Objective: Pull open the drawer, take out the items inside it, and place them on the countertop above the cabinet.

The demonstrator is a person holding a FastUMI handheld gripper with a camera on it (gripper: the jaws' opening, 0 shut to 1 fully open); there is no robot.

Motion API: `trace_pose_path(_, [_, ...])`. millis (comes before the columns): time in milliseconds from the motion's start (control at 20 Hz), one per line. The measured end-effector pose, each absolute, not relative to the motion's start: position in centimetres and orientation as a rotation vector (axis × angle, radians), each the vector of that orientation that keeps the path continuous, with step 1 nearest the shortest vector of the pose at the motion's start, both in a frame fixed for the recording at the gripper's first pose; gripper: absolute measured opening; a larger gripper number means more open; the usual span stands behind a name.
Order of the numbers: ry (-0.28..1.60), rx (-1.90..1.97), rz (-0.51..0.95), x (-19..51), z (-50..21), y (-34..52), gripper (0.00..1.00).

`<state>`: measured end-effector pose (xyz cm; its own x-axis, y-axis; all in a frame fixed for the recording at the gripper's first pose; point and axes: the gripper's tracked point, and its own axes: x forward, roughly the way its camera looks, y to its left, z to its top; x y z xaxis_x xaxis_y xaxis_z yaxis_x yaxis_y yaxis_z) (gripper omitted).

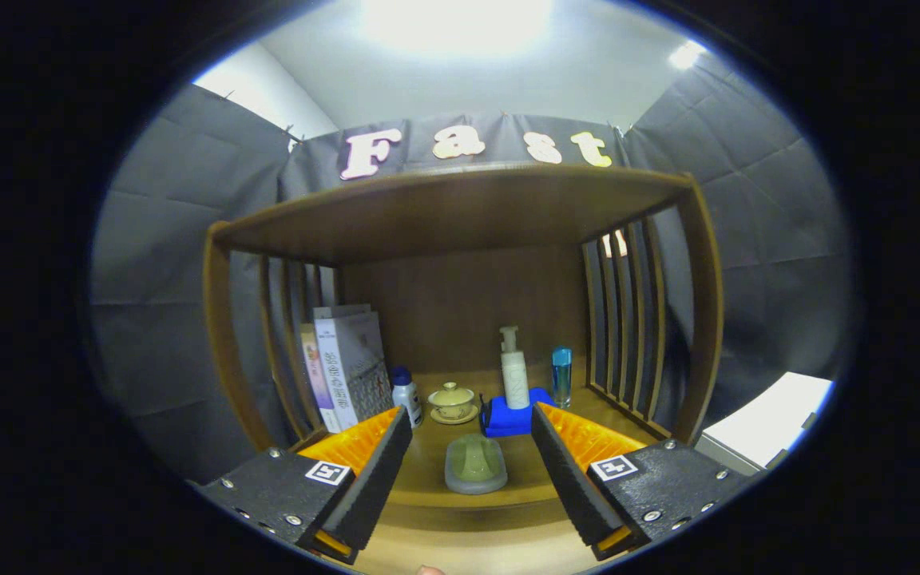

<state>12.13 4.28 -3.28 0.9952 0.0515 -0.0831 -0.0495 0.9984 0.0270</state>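
gripper: fingers spread wide, holding nothing | soap dish: pale green, clear-lidded, flat on the wooden countertop, between the fingers at 12 o'clock | beyond it: lidded tea cup on saucer at 11; pump bottle standing on blue cloth at 1 | books upright at 10.

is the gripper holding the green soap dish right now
No, the gripper is open, its fingers spread apart and touching nothing, with the green soap dish lying on the countertop between them.
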Motion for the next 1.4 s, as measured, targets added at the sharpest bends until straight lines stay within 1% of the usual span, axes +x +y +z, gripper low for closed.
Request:
trace_pose_path(100, [0.052,0.013,0.067,8.9,-3.3,5.1,0.94])
trace_pose_path(250, [0.062,0.064,0.056,3.9,-5.5,5.4,0.93])
trace_pose_path(400, [0.085,0.133,0.102,-0.2,-8.6,6.2,0.93])
trace_pose_path(700, [0.181,-0.037,0.154,-6.4,-16.1,7.0,0.94])
trace_pose_path(850, [0.233,-0.062,0.160,-8.1,-19.5,7.6,0.94])
trace_pose_path(1000, [0.272,-0.084,0.127,-8.7,-21.9,6.5,0.94])
trace_pose_path(1400, [0.313,-0.118,0.051,-6.4,-25.5,4.6,0.94])
